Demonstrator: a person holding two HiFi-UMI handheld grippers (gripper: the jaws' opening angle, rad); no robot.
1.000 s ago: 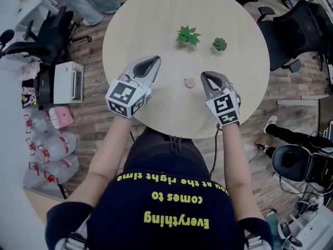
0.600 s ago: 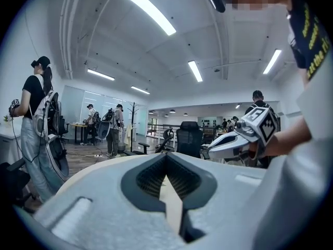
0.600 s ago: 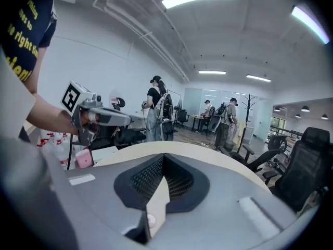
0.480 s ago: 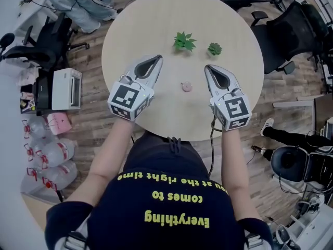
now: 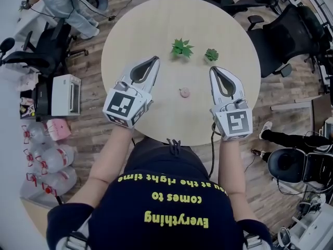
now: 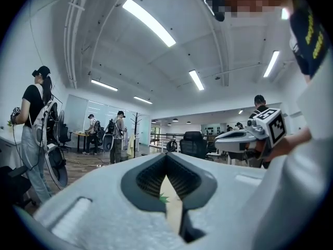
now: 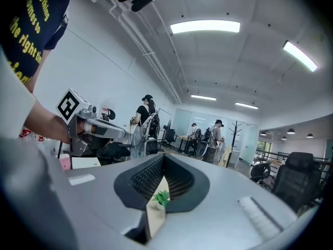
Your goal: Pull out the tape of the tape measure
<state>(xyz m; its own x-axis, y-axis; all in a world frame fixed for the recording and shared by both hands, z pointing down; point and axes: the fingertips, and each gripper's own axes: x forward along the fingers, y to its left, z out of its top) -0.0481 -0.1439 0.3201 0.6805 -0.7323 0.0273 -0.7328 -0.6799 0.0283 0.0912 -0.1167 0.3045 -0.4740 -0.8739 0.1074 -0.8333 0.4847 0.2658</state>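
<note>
Overhead only — pink tape measure (image 5: 184, 92)

Shirt (image 5: 171, 207): dark fabric with yellow print in three lines, upside down in the head view.
- Line 1: "Everything".
- Line 2: "comes to".
- Line 3, curved: ends "at the right time". The letters before "at" are partly covered.

Right gripper view: part of the same print shows at top left, reading "the right time". Left gripper view: the yellow letters at top right are too small to read.

Left gripper (image 5: 155, 59) and right gripper (image 5: 215, 69): black-and-white square code markers, pattern only.
</note>
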